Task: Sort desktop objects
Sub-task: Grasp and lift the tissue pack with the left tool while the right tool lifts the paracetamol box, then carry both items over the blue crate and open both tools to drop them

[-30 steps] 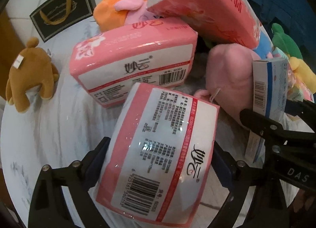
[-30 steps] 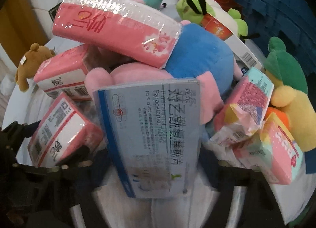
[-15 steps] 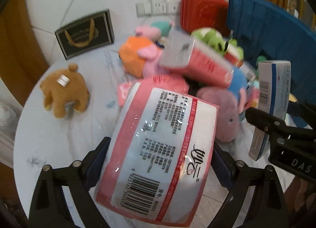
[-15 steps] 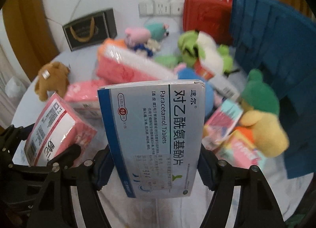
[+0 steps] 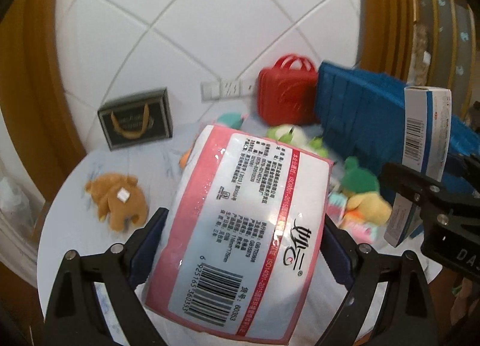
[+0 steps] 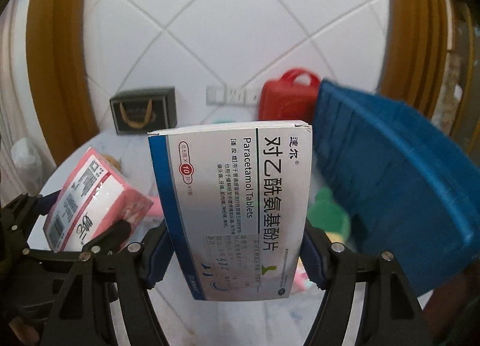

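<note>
1. Tongs on the left [image 5: 243,241] squeeze a pink tissue pack [image 5: 243,226], held up above the tabletop [image 5: 75,226].
2. Right tongs [image 6: 237,244] squeeze a pill box [image 6: 237,205], up in the air too.
3. Both are being carried, I think.
4. Next, drop each where its kind goes, maybe the blue bin [image 6: 390,181].

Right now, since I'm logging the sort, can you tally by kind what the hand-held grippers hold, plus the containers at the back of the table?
tissue pack, held: 1
medicine box, held: 1
red case: 1
blue crate: 1
black bag: 1
Total: 5
</note>
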### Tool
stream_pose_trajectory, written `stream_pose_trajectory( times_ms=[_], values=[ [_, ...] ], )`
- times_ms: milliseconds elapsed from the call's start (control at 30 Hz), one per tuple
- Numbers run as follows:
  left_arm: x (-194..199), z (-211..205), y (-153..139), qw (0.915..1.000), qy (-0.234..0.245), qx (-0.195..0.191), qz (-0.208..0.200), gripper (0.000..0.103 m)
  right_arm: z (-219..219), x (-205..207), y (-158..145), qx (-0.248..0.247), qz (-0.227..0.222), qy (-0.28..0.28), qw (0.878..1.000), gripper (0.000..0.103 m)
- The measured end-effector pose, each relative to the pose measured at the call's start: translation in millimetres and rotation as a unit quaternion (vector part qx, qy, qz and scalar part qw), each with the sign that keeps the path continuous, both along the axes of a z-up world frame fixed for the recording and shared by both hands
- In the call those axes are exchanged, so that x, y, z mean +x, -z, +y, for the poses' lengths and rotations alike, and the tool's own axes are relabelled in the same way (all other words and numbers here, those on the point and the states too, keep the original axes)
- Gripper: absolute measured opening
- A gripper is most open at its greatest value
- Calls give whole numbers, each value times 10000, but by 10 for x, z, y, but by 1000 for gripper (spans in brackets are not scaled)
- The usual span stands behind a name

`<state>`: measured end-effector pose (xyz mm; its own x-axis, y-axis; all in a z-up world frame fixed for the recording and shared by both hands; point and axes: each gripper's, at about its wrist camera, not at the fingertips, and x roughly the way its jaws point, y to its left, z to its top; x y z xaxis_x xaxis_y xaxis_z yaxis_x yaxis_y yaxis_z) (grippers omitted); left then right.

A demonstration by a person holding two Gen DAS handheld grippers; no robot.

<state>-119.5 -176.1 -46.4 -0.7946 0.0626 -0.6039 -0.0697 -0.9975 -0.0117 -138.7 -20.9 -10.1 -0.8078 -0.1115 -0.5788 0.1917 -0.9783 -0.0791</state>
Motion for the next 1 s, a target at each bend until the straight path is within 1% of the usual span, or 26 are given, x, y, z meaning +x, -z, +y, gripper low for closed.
stream_pose_trajectory(
  times_ms=[167, 333, 433, 500, 567, 600, 633, 733, 767, 833, 867, 900, 933, 1000],
  values=[
    [4, 337, -308, 9994, 128, 33, 335, 94, 267, 94, -382, 88, 400, 112, 9991, 72],
    [-83, 838, -499, 9981, 259, 30, 565, 94, 769, 100, -678, 72, 730, 289, 9969, 72],
    [-162, 1295, -594, 9968, 335, -14, 732, 94, 1268, 52, -792, 39, 904, 400, 9951, 72],
    [-201, 1675, -657, 9956, 375, -26, 861, 94, 1605, 11, -843, 70, 1023, 434, 9938, 72],
    [-258, 2140, -737, 9943, 382, -45, 998, 94, 2014, -28, -894, 62, 1140, 444, 9925, 72],
    [-275, 2339, -773, 9938, 360, -50, 1048, 94, 2310, -79, -929, 67, 1204, 427, 9918, 72],
    [-313, 2625, -825, 9934, 311, -48, 1103, 94, 2538, -120, -955, 84, 1229, 400, 9916, 72],
    [-442, 3306, -951, 9943, 308, -66, 1018, 94, 3158, -277, -1029, 124, 1169, 321, 9926, 72],
    [-472, 3473, -981, 9946, 273, -68, 998, 94, 3427, -362, -1056, 166, 1149, 285, 9928, 72],
    [-540, 3835, -1034, 9950, 196, -53, 973, 94, 3803, -543, -1027, 249, 1034, 252, 9940, 72],
    [-603, 4067, -1046, 9959, 183, -63, 887, 94, 3949, -572, -1013, 262, 981, 234, 9946, 72],
    [-632, 4197, -1049, 9961, 209, -101, 849, 94, 4144, -643, -980, 283, 895, 223, 9953, 72],
    [-702, 4417, -1035, 9970, 239, -183, 719, 94, 4294, -695, -920, 318, 805, 229, 9960, 72],
    [-772, 4708, -995, 9978, 271, -303, 528, 94, 4581, -822, -812, 316, 586, 226, 9975, 72]
  ],
)
